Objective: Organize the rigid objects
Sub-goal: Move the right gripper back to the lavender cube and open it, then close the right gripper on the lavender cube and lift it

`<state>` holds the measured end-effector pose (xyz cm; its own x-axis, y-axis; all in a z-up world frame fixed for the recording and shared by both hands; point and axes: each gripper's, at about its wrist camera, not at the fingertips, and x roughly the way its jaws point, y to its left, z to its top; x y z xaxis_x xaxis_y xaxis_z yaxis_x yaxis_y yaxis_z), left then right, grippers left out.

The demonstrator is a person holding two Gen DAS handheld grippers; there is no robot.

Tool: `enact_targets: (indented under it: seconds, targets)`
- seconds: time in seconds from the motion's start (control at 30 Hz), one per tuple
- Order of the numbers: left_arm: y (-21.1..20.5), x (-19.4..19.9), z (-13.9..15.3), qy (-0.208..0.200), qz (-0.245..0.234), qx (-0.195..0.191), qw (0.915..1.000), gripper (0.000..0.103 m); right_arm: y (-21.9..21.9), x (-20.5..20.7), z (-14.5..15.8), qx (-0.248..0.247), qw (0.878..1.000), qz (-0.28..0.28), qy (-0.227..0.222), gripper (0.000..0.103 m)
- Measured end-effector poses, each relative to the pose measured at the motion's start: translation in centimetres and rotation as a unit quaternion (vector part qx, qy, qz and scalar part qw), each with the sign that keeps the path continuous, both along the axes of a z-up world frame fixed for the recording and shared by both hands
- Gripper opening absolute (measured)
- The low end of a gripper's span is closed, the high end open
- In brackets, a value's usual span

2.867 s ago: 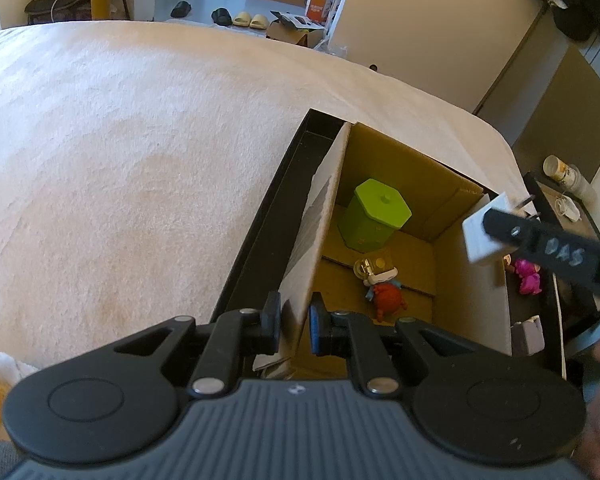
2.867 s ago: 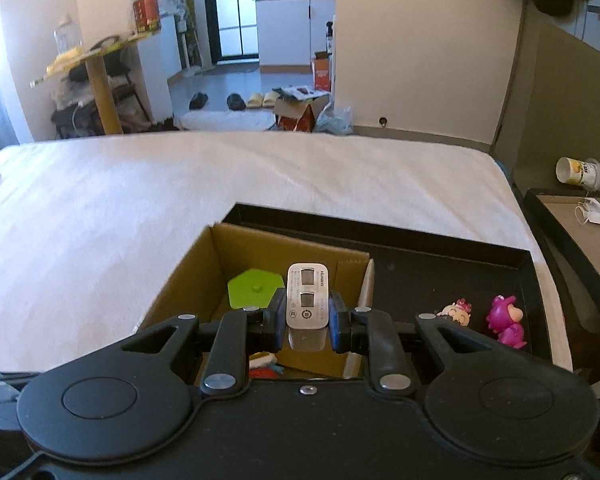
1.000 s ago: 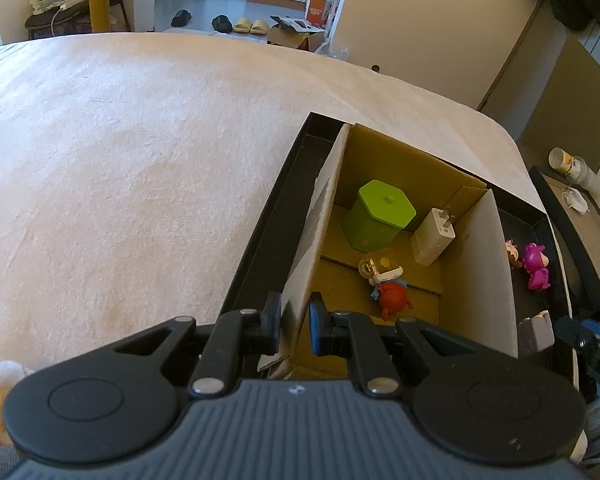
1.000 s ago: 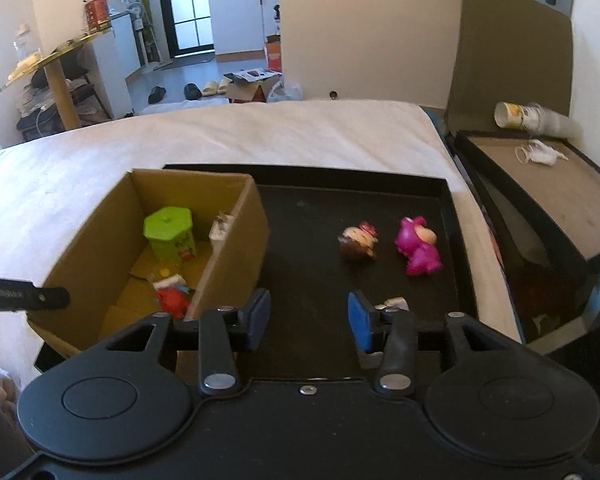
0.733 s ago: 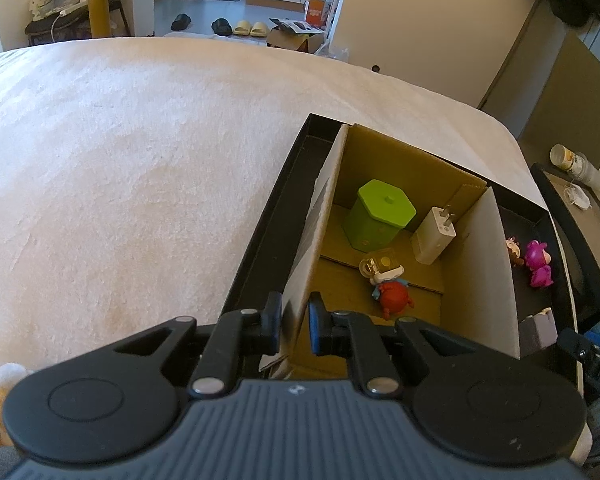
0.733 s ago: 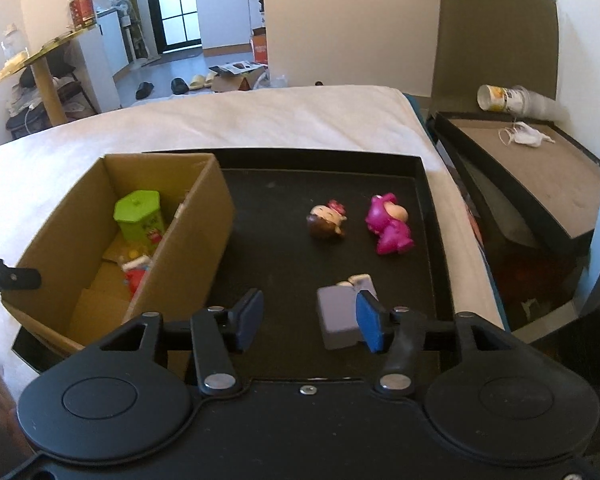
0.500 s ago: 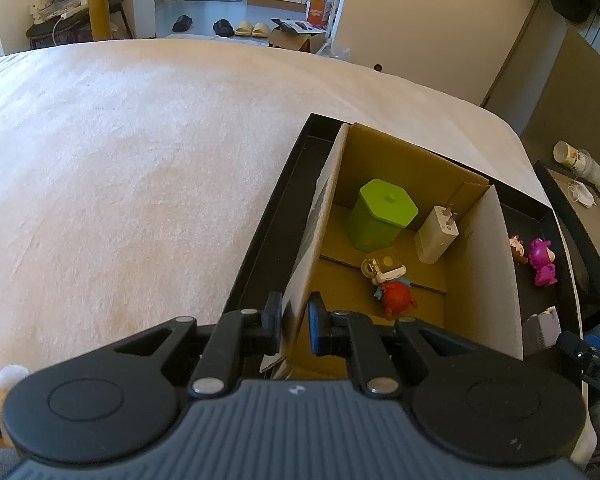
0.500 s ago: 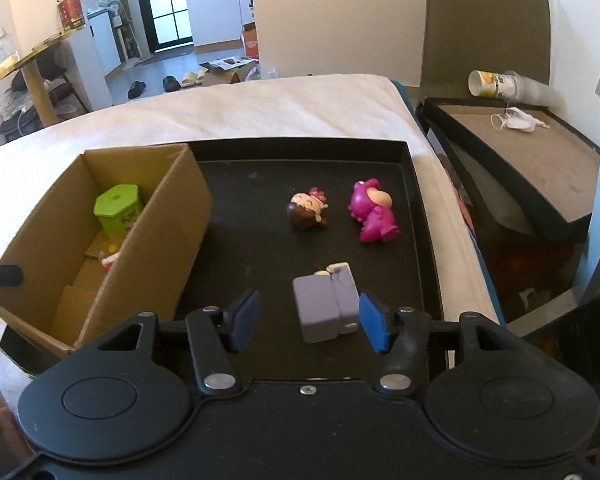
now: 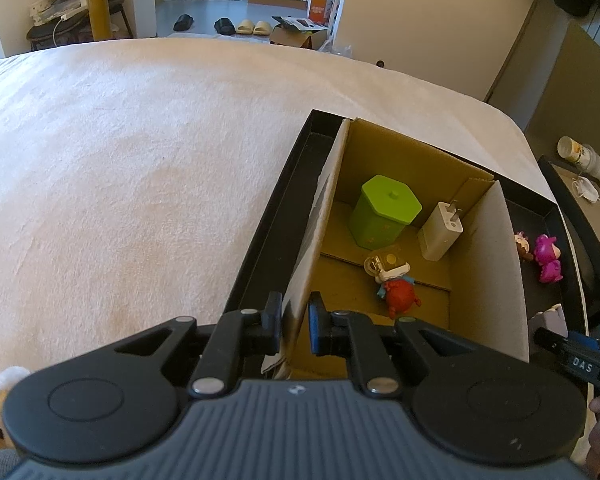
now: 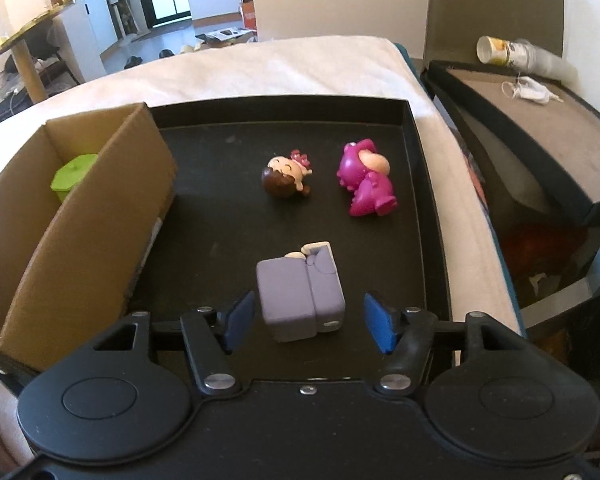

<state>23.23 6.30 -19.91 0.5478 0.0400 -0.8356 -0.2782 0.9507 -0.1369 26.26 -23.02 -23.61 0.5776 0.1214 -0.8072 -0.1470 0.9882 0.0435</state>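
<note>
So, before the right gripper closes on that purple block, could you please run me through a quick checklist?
1. Right gripper open wider than the purple block: ok.
2. Block between the blue pads: ok, though it sits nearer the left pad.
3. Neighbours out of the way: ok; the brown-haired doll and the magenta figure lie farther back on the black tray.
4. Left gripper steadying the cardboard box: ok, shut on its near wall.
5. Room in the box: ok; bare floor shows near the green container, white charger and red toy.
6. Pads low enough for a firm grip: cannot tell.
</note>
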Motion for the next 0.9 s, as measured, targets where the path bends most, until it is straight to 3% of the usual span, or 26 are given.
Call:
enact_targets:
  seconds: [0.2, 0.3, 0.9]
  targets:
    - [0.0, 0.1, -0.2, 0.002, 0.000, 0.000, 1.0000, 0.012, -0.2, 0.8, -0.6, 0.004, 1.000, -0.012, 0.005, 0.059]
    - [0.0, 0.1, -0.2, 0.002, 0.001, 0.000, 1.0000, 0.012, -0.2, 0.6, -0.5, 0.006, 1.000, -0.016, 0.001, 0.045]
    - [0.1, -0.2, 0.0, -0.004, 0.001, -0.005, 1.0000, 0.012, 2.3, -0.6, 4.7, 0.009, 0.999, 0.017, -0.035, 0.044]
